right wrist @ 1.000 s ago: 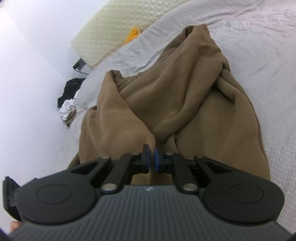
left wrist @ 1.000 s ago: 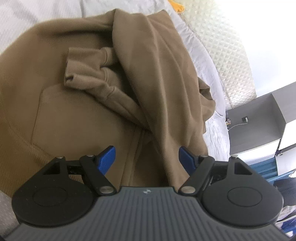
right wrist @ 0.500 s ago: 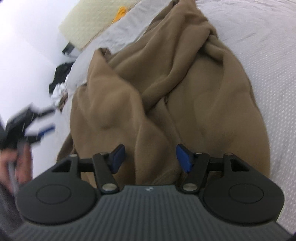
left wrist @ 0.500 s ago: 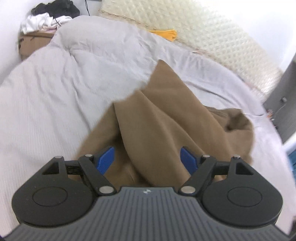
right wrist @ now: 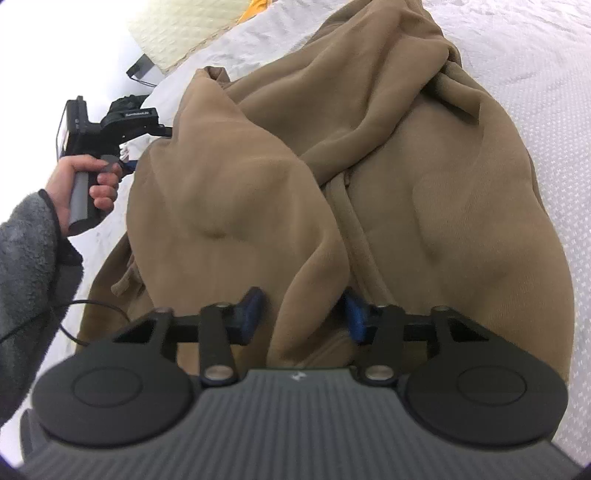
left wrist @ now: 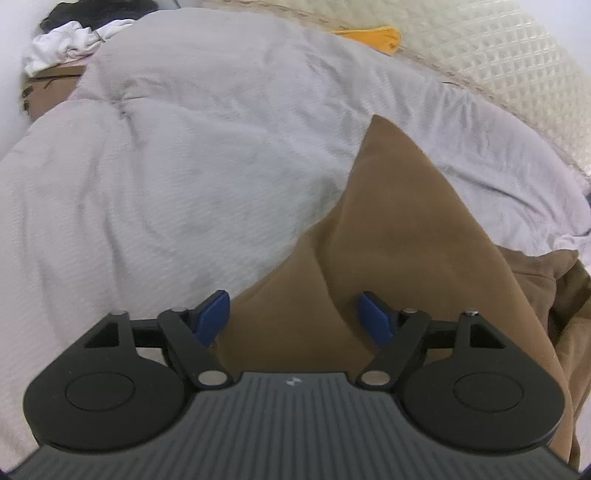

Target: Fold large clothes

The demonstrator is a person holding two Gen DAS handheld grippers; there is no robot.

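A large brown hoodie (right wrist: 406, 184) lies crumpled on the bed, with a drawstring hem running down its middle. My right gripper (right wrist: 303, 312) hovers low over its near end. Its jaws are closing around a raised fold of brown fabric, and the blue pads do not visibly pinch it. My left gripper (left wrist: 295, 315) is at the hoodie's (left wrist: 388, 240) side edge, where it meets the bed cover. Its jaws are also closing, with brown fabric between them and not pressed. In the right wrist view a hand (right wrist: 77, 184) in a grey fleece sleeve holds the left tool beside the hoodie.
A pale grey bed cover (left wrist: 166, 166) spreads under and around the hoodie. A cream quilted pad (left wrist: 498, 62) and a yellow item (left wrist: 373, 35) lie at the far end. Clothes (left wrist: 66, 48) are piled on a brown box at the far left. A thin black cable (right wrist: 66, 314) trails near the sleeve.
My left gripper swung from over the hoodie's middle to its edge by the bed cover. My right gripper went from shut to wide, then narrowed around a fold. The left hand came into the right view.
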